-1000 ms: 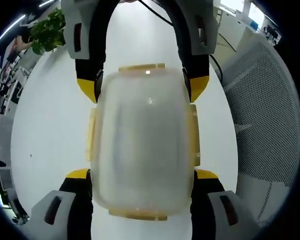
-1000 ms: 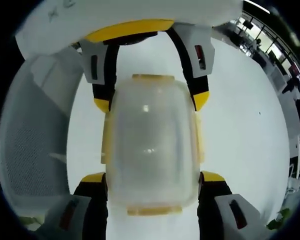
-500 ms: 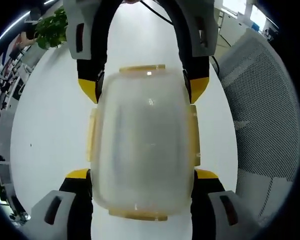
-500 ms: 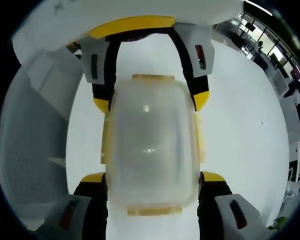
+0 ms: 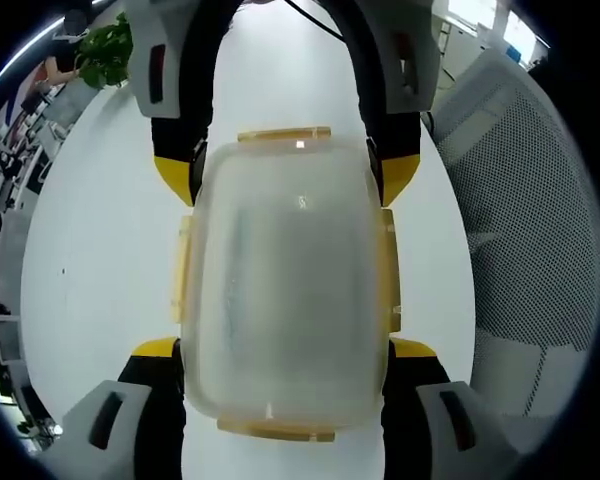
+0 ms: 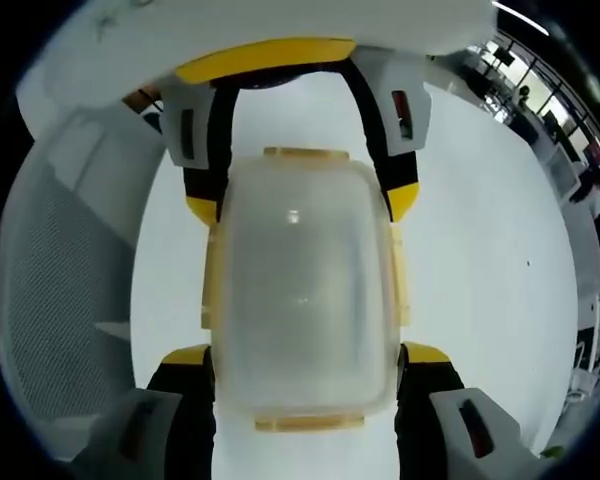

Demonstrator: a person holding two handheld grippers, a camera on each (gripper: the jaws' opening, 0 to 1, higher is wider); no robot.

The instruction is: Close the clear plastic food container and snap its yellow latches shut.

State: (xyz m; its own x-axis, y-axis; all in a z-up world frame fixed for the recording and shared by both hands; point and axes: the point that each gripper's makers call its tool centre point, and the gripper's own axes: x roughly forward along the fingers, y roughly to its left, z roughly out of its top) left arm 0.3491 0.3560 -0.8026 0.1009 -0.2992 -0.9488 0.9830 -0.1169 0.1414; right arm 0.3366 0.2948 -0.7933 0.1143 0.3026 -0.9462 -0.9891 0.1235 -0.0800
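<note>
Now both grippers bracket the clear plastic food container (image 5: 283, 290) from opposite ends, and it sits flat on the white tabletop (image 5: 90, 250) with its lid on. In the left gripper view, the left gripper (image 5: 285, 350) has its yellow-tipped jaws spread wide along the container's sides, close against the side latches; the right gripper (image 5: 288, 180) faces it from the far end, likewise spread. From the right gripper view, same story mirrored: right gripper (image 6: 298, 357) near, left gripper (image 6: 302, 205) far. Neither looks clamped on anything; I'd judge they're framing the box to steady it and press the yellow latches (image 6: 309, 422) down. Whether every latch is already snapped, I can't tell. A mesh-backed office chair (image 5: 525, 230) stands just beside the tabletop, a potted plant (image 5: 108, 55) sits well apart, and nothing blocks the container.
</note>
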